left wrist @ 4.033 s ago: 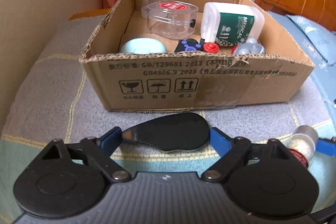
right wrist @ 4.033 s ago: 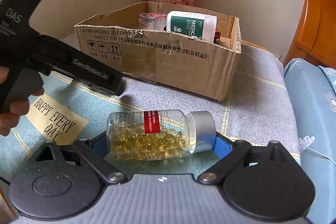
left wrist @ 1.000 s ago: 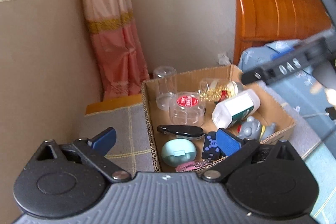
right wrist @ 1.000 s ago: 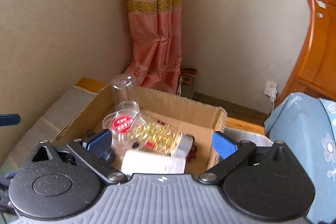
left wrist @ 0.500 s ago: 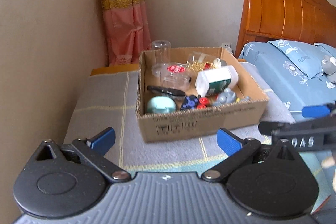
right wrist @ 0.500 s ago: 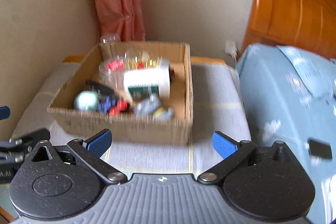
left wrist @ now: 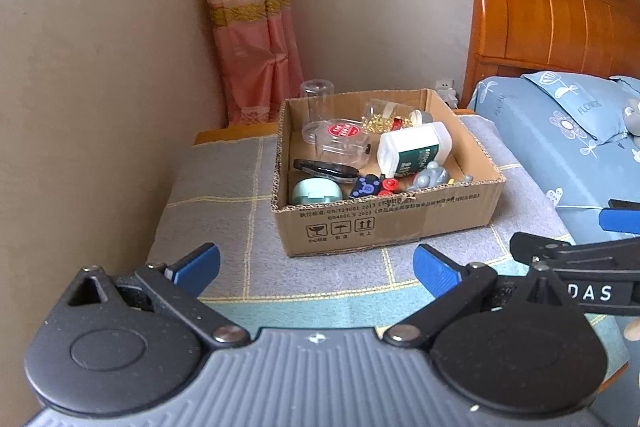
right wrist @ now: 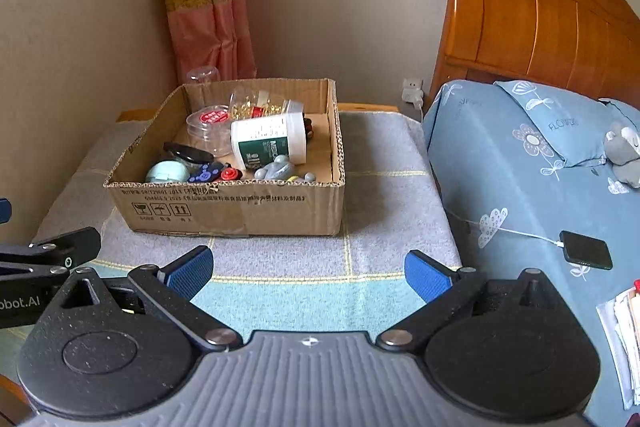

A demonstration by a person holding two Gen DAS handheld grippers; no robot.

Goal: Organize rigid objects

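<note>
Both your left hand-held gripper (left wrist: 316,267) and right hand-held gripper (right wrist: 308,273) hang spread and empty; nudging the cardboard box (right wrist: 240,205) could topple the leaning white bottle (right wrist: 270,139).

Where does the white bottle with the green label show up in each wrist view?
Left wrist: white bottle lies on its side in the cardboard box, right of picture centre.
Right wrist: it lies at, left of centre, in the same box.
Shared landmark: the clear jar with the red lid beside it.

Left gripper (left wrist: 316,269) and right gripper (right wrist: 308,273), black linkages, blue ribbed pads, grey ridged bodies, silver rivets
</note>
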